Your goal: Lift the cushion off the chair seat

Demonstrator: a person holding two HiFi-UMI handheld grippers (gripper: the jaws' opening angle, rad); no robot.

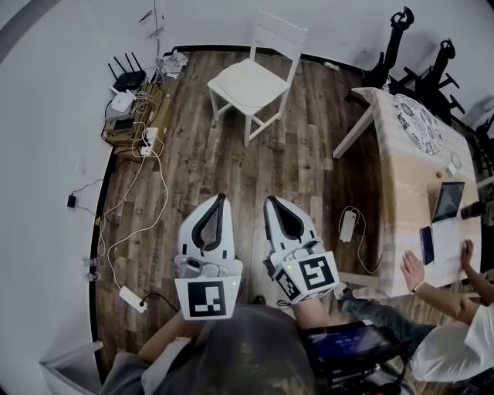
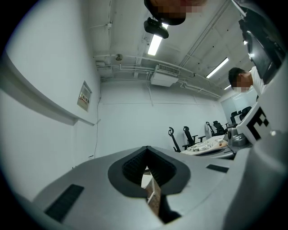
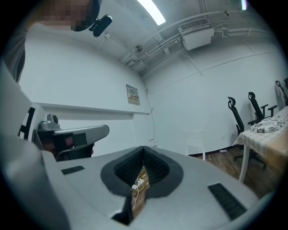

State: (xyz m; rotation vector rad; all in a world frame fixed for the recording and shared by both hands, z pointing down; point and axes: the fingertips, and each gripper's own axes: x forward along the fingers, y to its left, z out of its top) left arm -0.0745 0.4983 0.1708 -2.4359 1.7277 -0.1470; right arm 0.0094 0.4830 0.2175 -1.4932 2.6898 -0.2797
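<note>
Cushion (image 1: 247,81) blends into the white chair (image 1: 279,35); left hand-held gripper (image 1: 223,197) and right hand-held gripper (image 1: 270,200) closed, empty.

The left tool (image 1: 223,199) and right tool (image 1: 271,202) point level, abreast, jaws closed.

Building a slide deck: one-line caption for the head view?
Shut and empty, the left gripper and right gripper face the white chair across the wood floor.

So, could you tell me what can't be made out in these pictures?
- Cushion: head view, too small and pale to separate from the white chair.
- Its seat: right gripper view, hidden behind the right gripper's own body.
- Table: head view, far side cut off by the right edge.
</note>
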